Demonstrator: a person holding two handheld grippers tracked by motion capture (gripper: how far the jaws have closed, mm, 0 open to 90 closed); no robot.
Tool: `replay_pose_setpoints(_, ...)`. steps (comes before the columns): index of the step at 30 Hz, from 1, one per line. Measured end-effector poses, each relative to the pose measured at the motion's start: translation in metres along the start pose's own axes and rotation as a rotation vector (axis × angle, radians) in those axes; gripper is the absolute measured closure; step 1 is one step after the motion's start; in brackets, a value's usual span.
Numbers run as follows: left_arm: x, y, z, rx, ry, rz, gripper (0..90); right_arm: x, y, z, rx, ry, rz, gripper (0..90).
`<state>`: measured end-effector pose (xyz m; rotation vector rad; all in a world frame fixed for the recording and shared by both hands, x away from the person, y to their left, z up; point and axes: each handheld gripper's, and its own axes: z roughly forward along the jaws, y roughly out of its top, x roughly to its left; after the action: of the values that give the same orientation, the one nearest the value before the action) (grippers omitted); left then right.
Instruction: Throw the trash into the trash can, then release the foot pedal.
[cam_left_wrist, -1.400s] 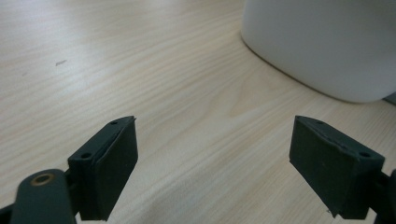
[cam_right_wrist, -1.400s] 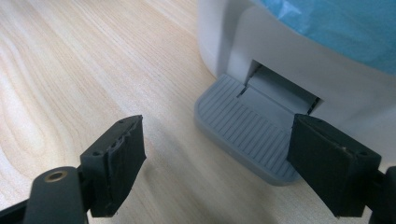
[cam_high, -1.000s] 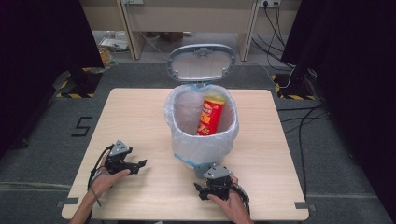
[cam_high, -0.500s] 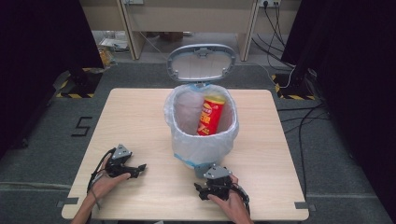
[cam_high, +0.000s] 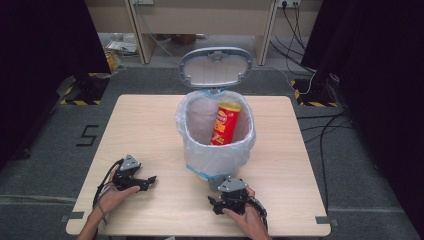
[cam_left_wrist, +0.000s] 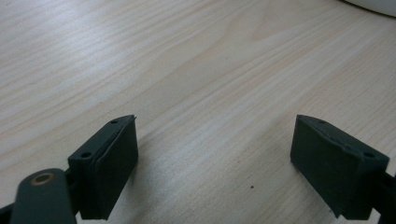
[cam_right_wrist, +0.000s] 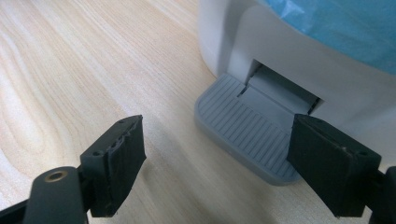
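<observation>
Two hand-held grippers rest low on the pale wooden table in the high view. The left gripper lies near the table's front left part, held by the person's left hand, jaws pointing toward the middle and standing apart with nothing between them. The right gripper sits near the front edge, held by the right hand, just in front of the white pedal bin lined with a translucent bluish plastic bag. The bin stands at the table's centre, its grey oval lid swung up and back. Inside it, a red cylindrical snack can with a yellow top leans tilted against the far right wall of the bag.

Next, the left gripper view shows the left gripper with both black jaws spread wide over bare wood grain, holding nothing; a sliver of the bin's white base shows at the top right corner.

Last, the right gripper view shows the right gripper likewise spread wide and empty. The bin's grey ribbed foot pedal lies between and just beyond the jaws, closer to the right-hand one, jutting from a slot in the bin's white wall. The blue bag hangs over the wall above.
</observation>
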<state>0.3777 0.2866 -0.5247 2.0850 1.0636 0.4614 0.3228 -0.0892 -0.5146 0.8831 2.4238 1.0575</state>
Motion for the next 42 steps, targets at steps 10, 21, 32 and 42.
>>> replay_pose_setpoints(10, 0.0001, 0.0, 0.0001, -0.002, -0.001, -0.001, 14.3, -0.0001, -0.0002, -0.0001, 0.001, 0.001, -0.006, 19.0)
replay_pose_setpoints(21, 0.0, -0.0001, 0.0, -0.002, 0.0, -0.001, 14.4, -0.0001, -0.0001, 0.0, -0.003, 0.0, -0.001, 18.8)
replay_pose_setpoints(32, 0.0002, 0.0, 0.0, -0.002, -0.001, -0.002, 14.5, -0.0052, -0.0018, -0.0025, -0.03, 0.037, 0.04, 18.6)
replay_pose_setpoints(42, 0.0002, 0.0, 0.0, -0.003, -0.001, -0.003, 14.6, -0.0064, -0.0015, -0.005, -0.053, 0.046, 0.061, 18.2)
